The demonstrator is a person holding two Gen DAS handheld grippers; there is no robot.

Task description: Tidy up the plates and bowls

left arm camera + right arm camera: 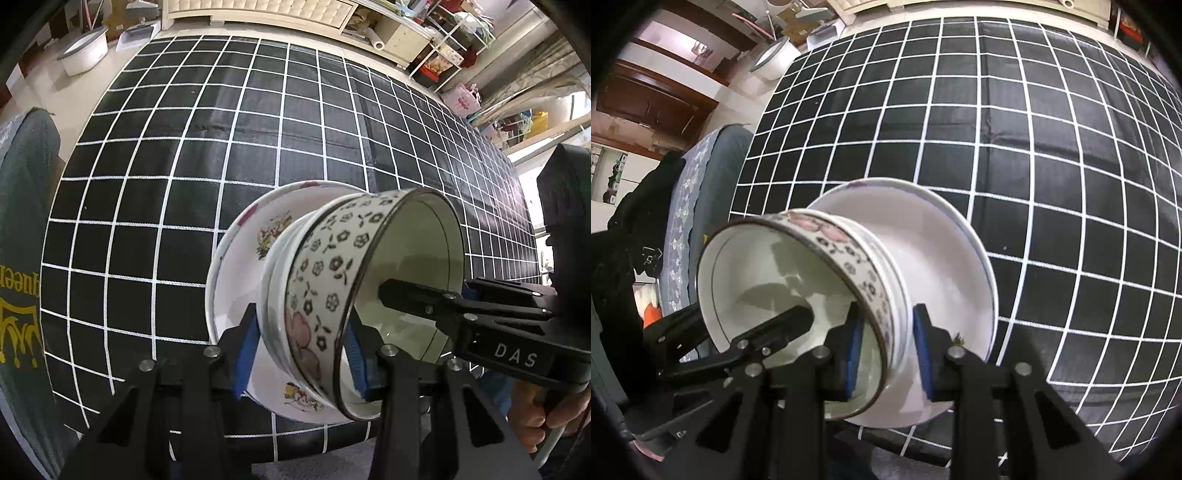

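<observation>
A floral-patterned bowl is nested on top of white bowls inside a wide white plate with cartoon prints. The stack stands near the front edge of the black grid-lined table. My left gripper is shut on the near wall of the bowl stack, with one blue pad outside and one inside the rim. My right gripper clamps the opposite wall the same way. Each gripper shows in the other's view: the right gripper and the left gripper.
A chair with a grey-green cover stands off the table's left side. On the floor beyond the table sits a white basin. Cluttered shelves fill the back right. A person's hand holds the right gripper's handle.
</observation>
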